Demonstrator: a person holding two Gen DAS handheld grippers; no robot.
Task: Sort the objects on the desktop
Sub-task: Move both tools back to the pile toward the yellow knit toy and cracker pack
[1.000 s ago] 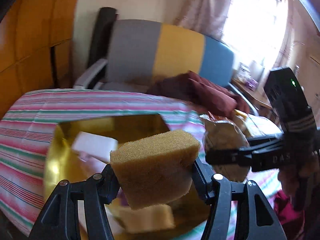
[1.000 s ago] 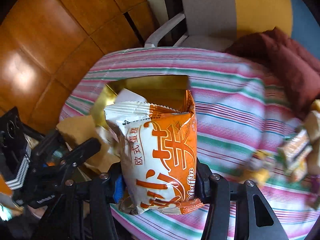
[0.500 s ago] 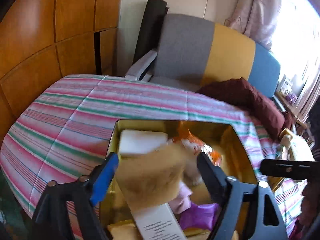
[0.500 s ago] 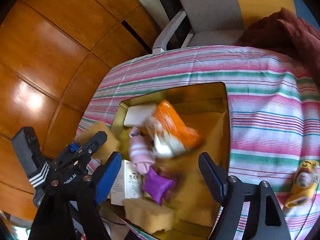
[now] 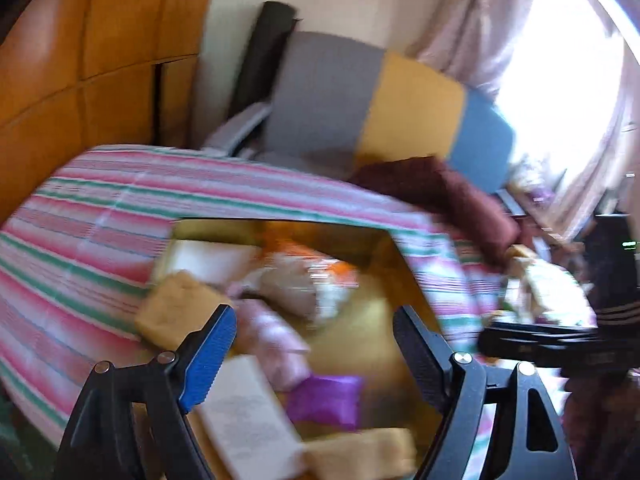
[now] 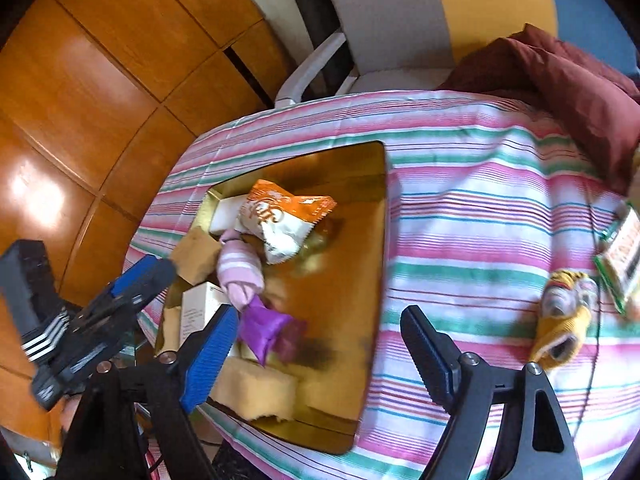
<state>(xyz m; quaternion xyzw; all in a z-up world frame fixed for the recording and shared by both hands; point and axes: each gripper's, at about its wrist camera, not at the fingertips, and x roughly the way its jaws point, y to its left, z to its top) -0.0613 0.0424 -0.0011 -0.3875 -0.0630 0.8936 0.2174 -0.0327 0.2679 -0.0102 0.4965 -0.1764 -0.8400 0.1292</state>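
Now both tongs, left [image 5: 314,350] and right [image 6: 316,346], gape empty above the shiny gold rectangular tray [image 6: 360,280], where the orange-and-white snack packet [image 6: 282,220] lies beyond their tips.

The desk [image 6: 460,208], covered by a striped cloth, carries a gold tray [image 6: 352,264] near its left edge and a yellow toy [image 6: 568,320] toward its right edge.

Glossy gold tray [image 6: 352,360], striped cloth tablecloth [image 6: 480,208], porous sponge [image 6: 256,394].
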